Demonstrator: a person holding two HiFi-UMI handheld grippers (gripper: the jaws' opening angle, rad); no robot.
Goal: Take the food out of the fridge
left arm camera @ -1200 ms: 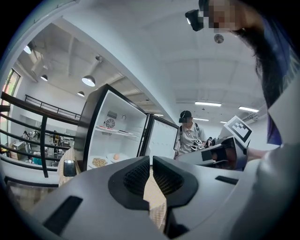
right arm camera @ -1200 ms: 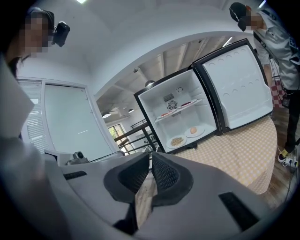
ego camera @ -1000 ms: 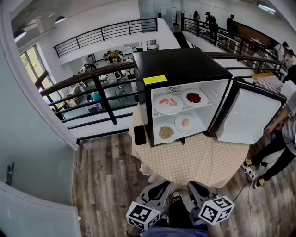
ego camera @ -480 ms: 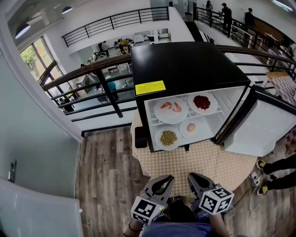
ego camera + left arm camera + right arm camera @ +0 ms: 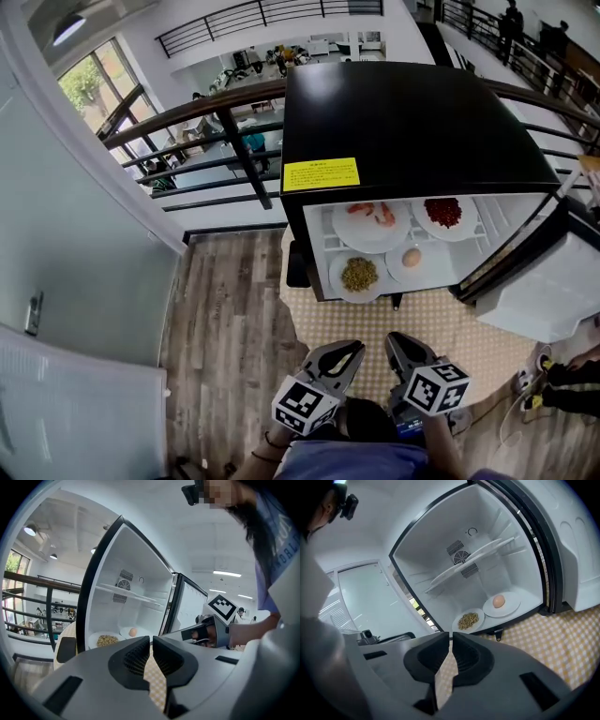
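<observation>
Head view: black mini fridge (image 5: 412, 122), door open, looming nearer than second ago; person closing in. Left gripper (image 5: 347, 352) and right gripper (image 5: 403, 345) advancing over yellow checked tablecloth (image 5: 450, 328), both closed, empty. Round white plate of grains (image 5: 359, 275) and three other food plates sitting inside, untouched; jaws needing opening before any grasp.

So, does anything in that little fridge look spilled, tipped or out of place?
Nothing stands out. In the fridge, shrimp and red food sit on the upper shelf, grains and an egg below, each on its own level plate, nothing spilled. The door stands wide open.
</observation>
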